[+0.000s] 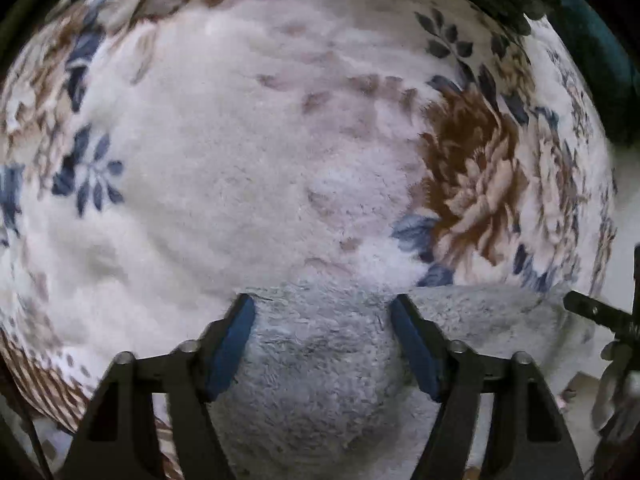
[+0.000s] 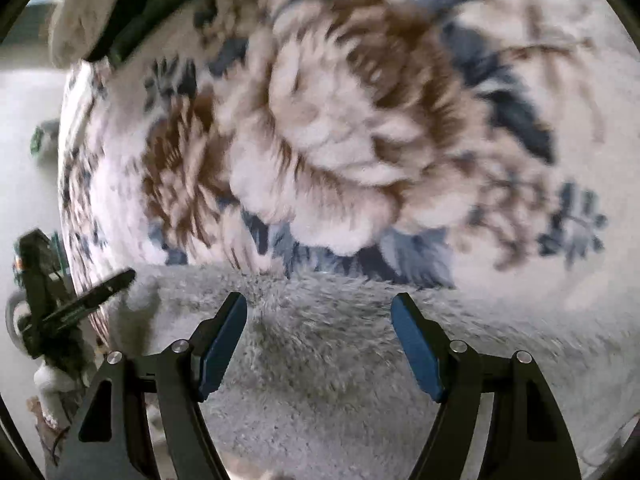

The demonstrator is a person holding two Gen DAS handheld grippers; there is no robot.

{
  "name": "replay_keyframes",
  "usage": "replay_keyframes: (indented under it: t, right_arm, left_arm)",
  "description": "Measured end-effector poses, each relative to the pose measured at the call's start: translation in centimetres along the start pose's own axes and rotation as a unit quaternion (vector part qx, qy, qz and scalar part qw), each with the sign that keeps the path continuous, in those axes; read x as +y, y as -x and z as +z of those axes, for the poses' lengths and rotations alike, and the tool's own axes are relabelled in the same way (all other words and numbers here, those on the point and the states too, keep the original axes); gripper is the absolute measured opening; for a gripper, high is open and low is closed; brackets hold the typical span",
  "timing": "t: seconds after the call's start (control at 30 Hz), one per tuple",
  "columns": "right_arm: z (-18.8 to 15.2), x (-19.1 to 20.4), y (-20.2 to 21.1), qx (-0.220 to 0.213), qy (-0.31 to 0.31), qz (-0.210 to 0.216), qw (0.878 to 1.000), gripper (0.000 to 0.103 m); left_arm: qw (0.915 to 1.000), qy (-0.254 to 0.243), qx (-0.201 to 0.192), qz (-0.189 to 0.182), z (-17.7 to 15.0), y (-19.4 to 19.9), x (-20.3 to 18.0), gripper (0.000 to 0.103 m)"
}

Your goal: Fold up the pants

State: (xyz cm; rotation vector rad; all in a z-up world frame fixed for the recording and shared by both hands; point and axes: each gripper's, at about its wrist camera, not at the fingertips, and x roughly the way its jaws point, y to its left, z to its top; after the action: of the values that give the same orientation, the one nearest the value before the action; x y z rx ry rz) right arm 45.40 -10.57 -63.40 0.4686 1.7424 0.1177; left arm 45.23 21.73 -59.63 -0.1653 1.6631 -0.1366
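A plush cream blanket printed with brown and blue flowers is spread beneath; pale floor is seen beside it.

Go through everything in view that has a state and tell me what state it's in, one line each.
Pants: grey fleece, lying flat on the blanket, edge toward the flowers, not gripped.
Blanket: spread out under the pants, slightly rumpled.
Left gripper: open over the pants, pads clear of the fabric.
Right gripper: open wide over the pants, holding nothing.
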Motion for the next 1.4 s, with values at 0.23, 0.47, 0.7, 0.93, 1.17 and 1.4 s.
replay_keyframes:
  t: [0.23, 0.47, 0.7, 0.93, 1.17, 1.4]
  right_arm:
    - [-1.4, -3.7, -0.7, 0.016, -0.02, -0.012, 1.0, 0.022]
    - [-1.0, -3.2, 2.9, 0.032, 0.038, 0.062, 0.997, 0.075]
    - [2.7, -3.3, -1.0, 0.124, 0.096, 0.078, 0.985, 0.076]
    - [-3.6, -4.1, -0.8, 0.167, 0.183, 0.118, 0.962, 0.058]
    - [-6.9, -6.1, -1.7, 0.218, 0.224, 0.12, 0.942, 0.058]
    - [-1.5, -7.5, 1.8, 0.154, 0.176, 0.172, 0.957, 0.065]
  left_arm:
    - [0.9967, -0.005, -0.033, 0.074, -1.1, 0.2, 1.4, 0.017]
    - [0.9941, 0.036, -0.086, 0.055, -2.5, 7.5, -1.7, 0.029]
    - [0.9913, 0.085, -0.101, 0.002, -3.1, 9.0, -7.3, 0.079]
    - [0.988, 0.142, -0.005, -0.061, -3.7, 2.6, -11.9, 0.079]
    - [0.9954, 0.092, 0.025, 0.014, -4.4, -1.5, -15.2, 0.079]
    - [0.9913, 0.123, 0.032, 0.035, -7.0, -2.2, -11.2, 0.079]
